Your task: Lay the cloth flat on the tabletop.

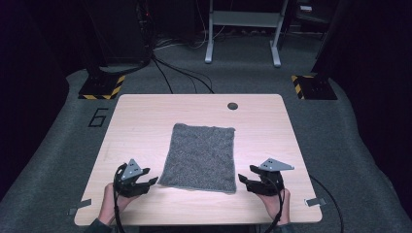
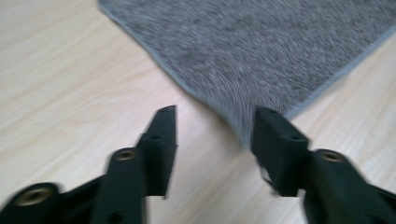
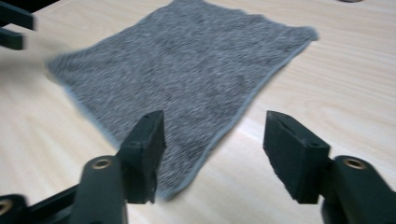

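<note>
A grey cloth (image 1: 200,158) lies flat in the middle of the light wooden table (image 1: 145,116). My left gripper (image 1: 151,177) sits low at the cloth's near left corner, jaws open. In the left gripper view the left gripper (image 2: 215,114) straddles that corner of the cloth (image 2: 261,42), which is not pinched. At the near right corner my right gripper (image 1: 245,177) is open too. In the right gripper view the right gripper (image 3: 215,116) has the hem of the cloth (image 3: 187,65) between its jaws, untouched. The left gripper (image 3: 14,28) shows at the far corner there.
A dark round cable hole (image 1: 232,106) sits near the table's far edge. On the carpet beyond are two stands with yellow-black striped bases (image 1: 102,87) (image 1: 313,85), cables, and a white frame (image 1: 243,29). A person's hands hold both grippers at the near edge.
</note>
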{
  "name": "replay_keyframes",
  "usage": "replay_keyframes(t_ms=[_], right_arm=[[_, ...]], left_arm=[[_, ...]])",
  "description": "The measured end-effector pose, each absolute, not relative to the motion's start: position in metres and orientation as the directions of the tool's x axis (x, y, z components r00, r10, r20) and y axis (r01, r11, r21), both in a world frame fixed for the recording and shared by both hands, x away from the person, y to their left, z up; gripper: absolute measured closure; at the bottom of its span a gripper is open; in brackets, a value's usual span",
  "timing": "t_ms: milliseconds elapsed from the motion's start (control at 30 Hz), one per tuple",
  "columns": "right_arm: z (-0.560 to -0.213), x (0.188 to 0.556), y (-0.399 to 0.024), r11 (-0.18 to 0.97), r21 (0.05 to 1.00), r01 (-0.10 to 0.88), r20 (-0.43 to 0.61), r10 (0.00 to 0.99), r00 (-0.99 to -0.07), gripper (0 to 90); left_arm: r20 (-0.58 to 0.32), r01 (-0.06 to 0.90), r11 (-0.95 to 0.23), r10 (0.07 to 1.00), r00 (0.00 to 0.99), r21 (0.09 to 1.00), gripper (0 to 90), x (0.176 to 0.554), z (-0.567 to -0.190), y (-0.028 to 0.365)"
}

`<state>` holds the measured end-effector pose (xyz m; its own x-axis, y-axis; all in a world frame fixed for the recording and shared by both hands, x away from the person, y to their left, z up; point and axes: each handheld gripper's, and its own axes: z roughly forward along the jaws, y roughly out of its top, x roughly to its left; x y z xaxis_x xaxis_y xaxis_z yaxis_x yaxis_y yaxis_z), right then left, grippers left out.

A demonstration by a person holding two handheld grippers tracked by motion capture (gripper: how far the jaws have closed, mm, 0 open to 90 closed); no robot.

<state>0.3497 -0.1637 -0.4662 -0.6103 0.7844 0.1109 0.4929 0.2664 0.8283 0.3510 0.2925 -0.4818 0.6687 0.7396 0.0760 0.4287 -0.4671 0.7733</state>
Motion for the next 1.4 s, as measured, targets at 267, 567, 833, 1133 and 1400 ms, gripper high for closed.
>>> replay_keyframes(t_ms=[267,567,833,1133,1400], right_arm=[[-0.474,0.392,-0.134,0.308,0.766,0.564,0.077,0.827,-0.556,14.4],[-0.496,0.425,-0.106,0.369,0.685,0.628,-0.011,0.868,-0.497,6.9],[-0.511,0.434,-0.108,0.369,0.664,0.651,0.0,0.87,-0.493,5.4],[-0.52,0.438,-0.11,0.389,0.642,0.661,-0.013,0.867,-0.497,1.6],[-0.522,0.442,-0.12,0.395,0.642,0.657,-0.002,0.858,-0.513,0.0]], left_arm=[[0.149,0.414,-0.485,0.768,0.622,0.77,27.4,0.389,-0.469,0.277],[0.128,0.469,-0.522,0.754,0.645,0.713,17.3,0.432,-0.493,0.246],[0.124,0.512,-0.528,0.768,0.628,0.678,13.0,0.435,-0.507,0.243],[0.102,0.547,-0.512,0.786,0.61,0.662,11.2,0.426,-0.518,0.241],[0.096,0.538,-0.489,0.794,0.601,0.686,11.4,0.413,-0.521,0.241]])
